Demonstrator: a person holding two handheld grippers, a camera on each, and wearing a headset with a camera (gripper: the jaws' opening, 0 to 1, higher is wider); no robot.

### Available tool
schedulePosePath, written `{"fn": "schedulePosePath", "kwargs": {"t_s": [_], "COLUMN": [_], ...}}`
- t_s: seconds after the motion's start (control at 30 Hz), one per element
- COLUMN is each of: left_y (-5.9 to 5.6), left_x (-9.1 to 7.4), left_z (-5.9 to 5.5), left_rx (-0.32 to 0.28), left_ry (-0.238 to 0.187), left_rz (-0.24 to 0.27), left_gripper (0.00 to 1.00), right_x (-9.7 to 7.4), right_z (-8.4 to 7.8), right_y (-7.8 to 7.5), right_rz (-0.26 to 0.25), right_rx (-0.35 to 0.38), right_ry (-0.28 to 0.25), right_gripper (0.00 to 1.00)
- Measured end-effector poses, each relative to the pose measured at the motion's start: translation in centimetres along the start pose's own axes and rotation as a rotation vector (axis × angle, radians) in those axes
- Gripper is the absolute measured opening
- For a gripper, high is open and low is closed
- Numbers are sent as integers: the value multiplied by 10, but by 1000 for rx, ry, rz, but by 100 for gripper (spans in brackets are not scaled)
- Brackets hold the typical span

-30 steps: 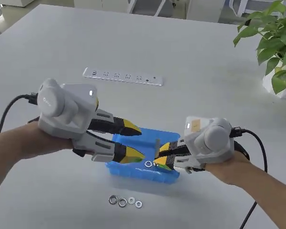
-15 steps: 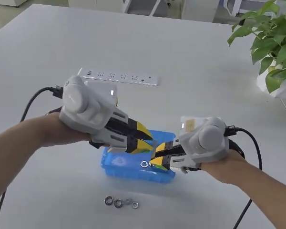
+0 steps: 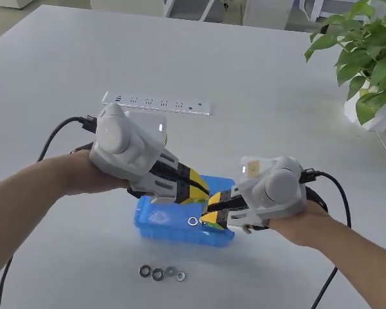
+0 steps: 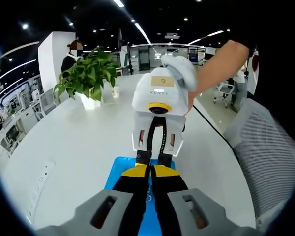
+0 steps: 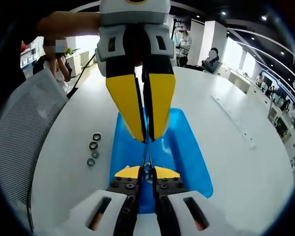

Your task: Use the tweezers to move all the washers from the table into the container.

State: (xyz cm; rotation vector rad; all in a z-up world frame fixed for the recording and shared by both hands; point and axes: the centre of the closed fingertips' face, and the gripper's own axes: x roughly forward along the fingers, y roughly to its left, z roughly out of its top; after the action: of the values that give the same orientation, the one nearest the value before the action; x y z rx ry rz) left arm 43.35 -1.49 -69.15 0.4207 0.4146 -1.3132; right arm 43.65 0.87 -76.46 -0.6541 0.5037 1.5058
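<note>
Four small silver metal washers [image 3: 159, 273] lie in a row on the white table [image 3: 276, 96], just beside the blue plastic container [image 3: 174, 233]. The left gripper [image 5: 146, 139] and right gripper [image 5: 147, 172] both pinch the thin steel tweezers [image 5: 147, 155], jaws closed. The washers are probably light, flat and slippery, so nip one across its rim

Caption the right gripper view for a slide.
The right gripper and left gripper, tip to tip, both shut on the tweezers over the container; four washers on the table beside it.
</note>
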Motion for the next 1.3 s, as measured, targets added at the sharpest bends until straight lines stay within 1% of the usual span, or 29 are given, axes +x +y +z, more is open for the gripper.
{"fn": "schedulePosePath", "kwargs": {"t_s": [0.2,0.37,0.6,0.67,0.77,0.83,0.93,1.07,1.2,1.3], "left_y": [-1,-1,1,1,2,2,1,2,3,4], "left_x": [2,2,2,2,1,1,1,0,-2,-6], "left_z": [1,2,1,1,1,0,0,1,3,8], "left_rx": [13,20,17,15,12,12,13,15,15,14], "left_ry": [0,2,2,3,5,6,7,8,3,-9], "left_rz": [-6,-3,3,6,10,11,11,16,24,36], "left_gripper": [6,5,5,5,5,5,5,5,5,5], "right_x": [0,-1,-8,-11,-15,-18,-22,-30,-39,-45], "right_z": [0,-1,5,8,9,12,14,16,16,15], "right_y": [0,-1,-3,-3,-3,-3,0,1,3,4], "right_rz": [4,-4,-17,-18,-29,-32,-32,-47,-69,-84], "right_rx": [-1,-6,2,10,21,32,55,79,82,89], "right_ry": [4,7,-15,-26,-28,-41,-45,-49,-48,-47], "right_gripper": [10,12,15,16,18,19,22,26,28,31]}}
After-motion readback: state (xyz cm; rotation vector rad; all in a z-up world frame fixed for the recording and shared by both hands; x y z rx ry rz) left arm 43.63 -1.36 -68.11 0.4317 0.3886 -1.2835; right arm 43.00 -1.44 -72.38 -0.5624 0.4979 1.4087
